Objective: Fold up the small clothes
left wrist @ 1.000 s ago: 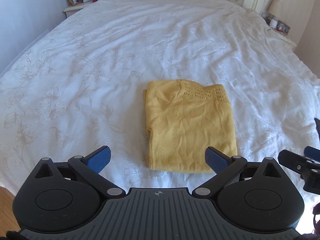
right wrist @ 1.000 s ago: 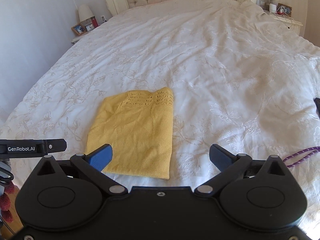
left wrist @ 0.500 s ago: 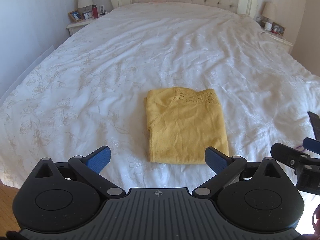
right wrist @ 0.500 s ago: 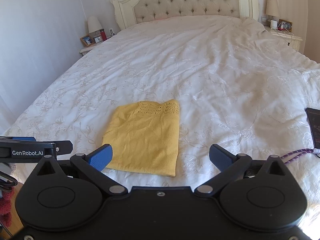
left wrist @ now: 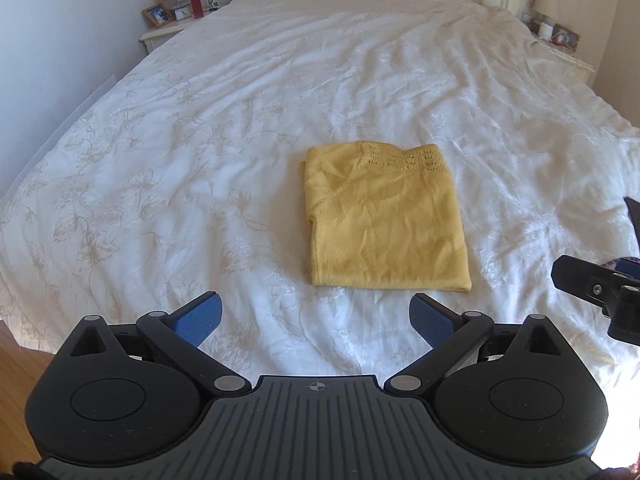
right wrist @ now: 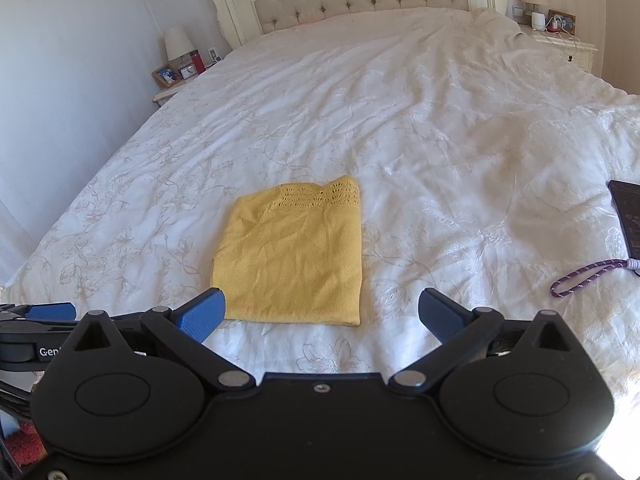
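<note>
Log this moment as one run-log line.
left gripper: open, empty | right gripper: open, empty | yellow knit top: folded, flat on bed

Yellow knit garment (left wrist: 384, 228) with an openwork lace band along its far edge, on a white bedspread (left wrist: 240, 100) bearing a pale beige floral pattern. Each claw carries blue pads (right wrist: 202, 314) on black arms; a purple-and-white cord (right wrist: 584, 278) lies at right.

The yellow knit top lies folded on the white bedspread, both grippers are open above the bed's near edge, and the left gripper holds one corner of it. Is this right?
Not quite. The left gripper holds nothing: in the left wrist view its blue fingers stand apart, short of the yellow knit top. The top lies folded on the white bedspread, and the right gripper is also open.
</note>
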A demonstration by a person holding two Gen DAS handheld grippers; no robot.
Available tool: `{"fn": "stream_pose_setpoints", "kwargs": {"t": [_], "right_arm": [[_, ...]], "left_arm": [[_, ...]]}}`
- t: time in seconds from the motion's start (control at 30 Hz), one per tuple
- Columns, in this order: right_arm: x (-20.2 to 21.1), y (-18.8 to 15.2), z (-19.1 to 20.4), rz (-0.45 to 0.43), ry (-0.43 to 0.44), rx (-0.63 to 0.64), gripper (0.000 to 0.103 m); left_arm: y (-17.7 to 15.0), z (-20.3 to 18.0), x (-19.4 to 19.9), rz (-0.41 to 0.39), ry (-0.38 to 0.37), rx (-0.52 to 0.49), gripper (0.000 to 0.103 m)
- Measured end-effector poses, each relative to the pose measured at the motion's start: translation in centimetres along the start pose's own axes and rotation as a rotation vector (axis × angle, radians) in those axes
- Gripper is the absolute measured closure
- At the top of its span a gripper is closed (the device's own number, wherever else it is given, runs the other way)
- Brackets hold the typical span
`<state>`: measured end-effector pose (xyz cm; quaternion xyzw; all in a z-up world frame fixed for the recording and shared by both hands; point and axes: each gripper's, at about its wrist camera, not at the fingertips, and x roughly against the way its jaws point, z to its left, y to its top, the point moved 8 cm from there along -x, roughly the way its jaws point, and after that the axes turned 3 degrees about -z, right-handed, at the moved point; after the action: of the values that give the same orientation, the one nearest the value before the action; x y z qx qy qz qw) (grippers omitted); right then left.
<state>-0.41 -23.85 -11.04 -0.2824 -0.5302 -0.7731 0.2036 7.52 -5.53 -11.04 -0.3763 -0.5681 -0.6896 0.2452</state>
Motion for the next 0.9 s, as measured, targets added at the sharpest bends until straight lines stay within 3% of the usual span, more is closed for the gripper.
{"fn": "stream_pose_setpoints", "kwargs": {"t": [0.9], "right_arm": [[-1.0,-1.7,-0.1,0.080,-0.038,-0.031,0.001]], "left_arm": [[-1.6,0.7,-1.3,0.084,-0.019,0.017,0.002]]}}
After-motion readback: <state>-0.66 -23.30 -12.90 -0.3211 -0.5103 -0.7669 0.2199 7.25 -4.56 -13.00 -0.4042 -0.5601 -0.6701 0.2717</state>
